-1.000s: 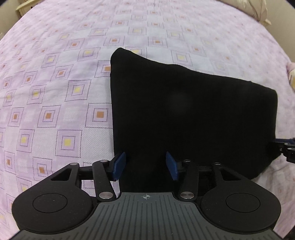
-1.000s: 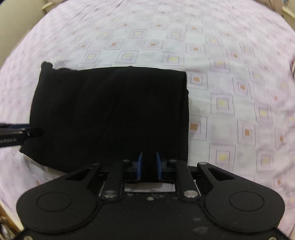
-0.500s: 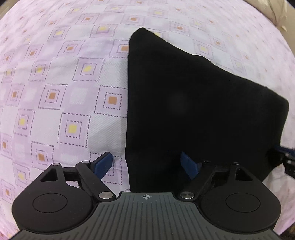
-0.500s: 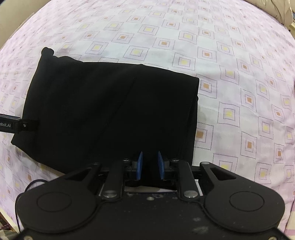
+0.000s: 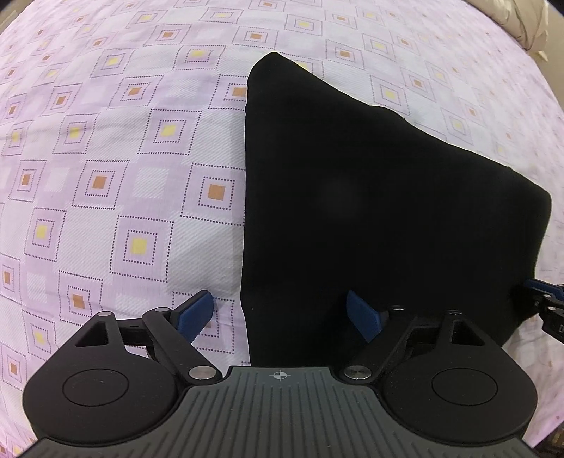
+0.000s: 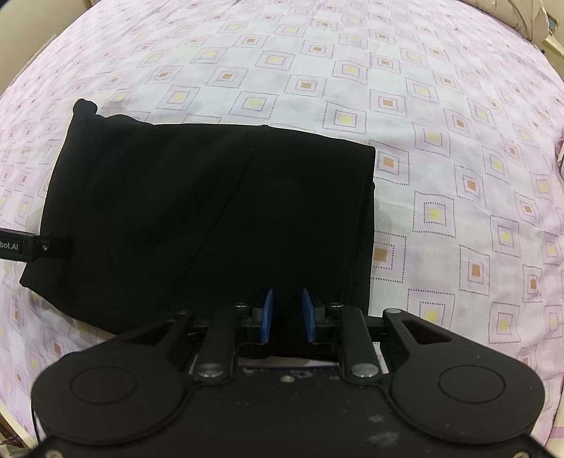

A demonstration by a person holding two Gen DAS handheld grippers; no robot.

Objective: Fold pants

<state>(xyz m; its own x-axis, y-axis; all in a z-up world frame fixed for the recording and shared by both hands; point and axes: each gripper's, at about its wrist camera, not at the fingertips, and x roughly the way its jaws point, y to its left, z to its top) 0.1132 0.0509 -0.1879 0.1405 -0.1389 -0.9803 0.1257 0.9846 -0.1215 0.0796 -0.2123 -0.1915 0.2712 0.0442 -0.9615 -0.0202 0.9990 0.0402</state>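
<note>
The black pants (image 5: pixel 370 197) lie folded into a thick rectangle on the lilac patterned bedsheet (image 5: pixel 123 176). My left gripper (image 5: pixel 280 303) points down over their near left corner, open wide. One pad hangs over the sheet and the other over the cloth, and neither touches the cloth. In the right wrist view the pants (image 6: pixel 211 211) spread to the left and ahead. My right gripper (image 6: pixel 288 313) sits at their near edge towards the right corner. Its jaws are narrow and black cloth fills the gap between the pads. A finger (image 6: pixel 53 245) of the left gripper shows at the pants' left edge.
The bedsheet (image 6: pixel 440 141) stretches far beyond the pants on all sides. A beige pillow or quilt (image 5: pixel 528 21) lies at the far right corner of the bed. The bed's edge and a wall (image 6: pixel 28 28) show at the far left.
My left gripper's jaws have spread wide and let go of the pants' left edge, and its view has turned a little. The right gripper has stayed at the near edge, its jaws barely different.
</note>
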